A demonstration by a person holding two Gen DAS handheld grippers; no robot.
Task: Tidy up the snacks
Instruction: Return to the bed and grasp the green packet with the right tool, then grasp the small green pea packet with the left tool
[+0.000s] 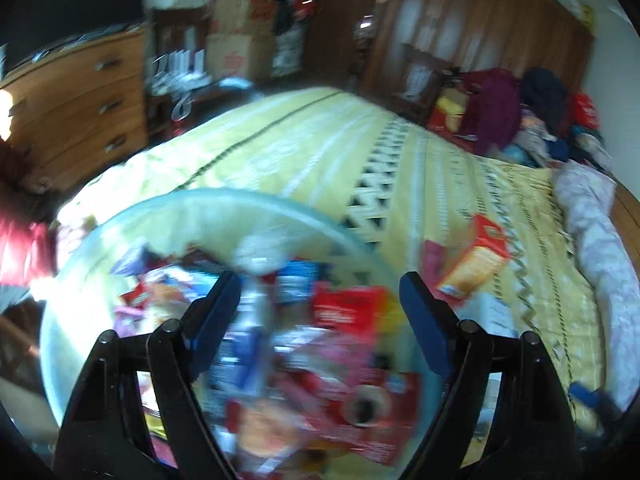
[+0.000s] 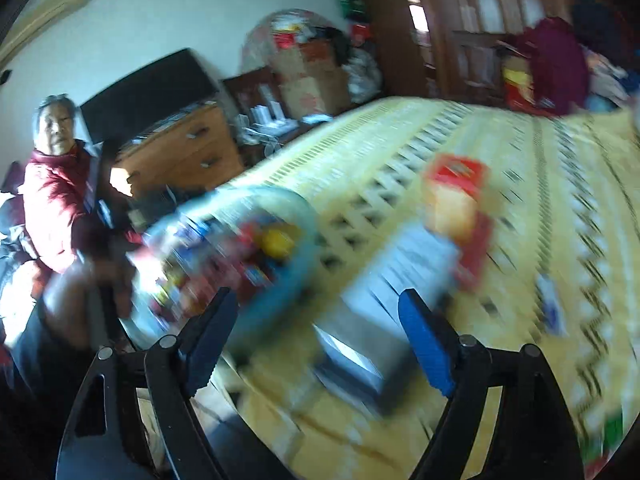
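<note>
Snacks in bright wrappers fill the round pale-blue plastic basin [image 1: 192, 204] that sits on the near corner of the bed, and most of them are too blurred for you to read. Under it all lies the yellow patterned bedspread with white zigzag bands [image 1: 320, 152], the largest thing before you. Beyond it stand the dark wooden wardrobe [image 1: 460, 20] and, to the left, the light-brown wooden chest of drawers [image 1: 80, 100], with stacked brown cardboard boxes [image 1: 240, 40] between them. A heap of dark red and navy clothes [image 1: 520, 108] lies at the far side of the bed. In your right wrist view a grey-haired person in a red jacket [image 2: 56, 184] sits beside the basin. A flat red snack packet with a dark round picture [image 1: 360, 400] lies on top of the pile nearest your left gripper. An orange and red snack box [image 1: 476, 260] lies on the bedspread to the right of the basin, apart from it. A grey and white flat box [image 2: 372, 320] lies just in front of your right gripper, near the orange one. Your left gripper [image 1: 320, 292] hangs over the basin with its blue-padded tongs spread wide and nothing between them. Your right gripper [image 2: 320, 308] is likewise spread wide and holds nothing.
</note>
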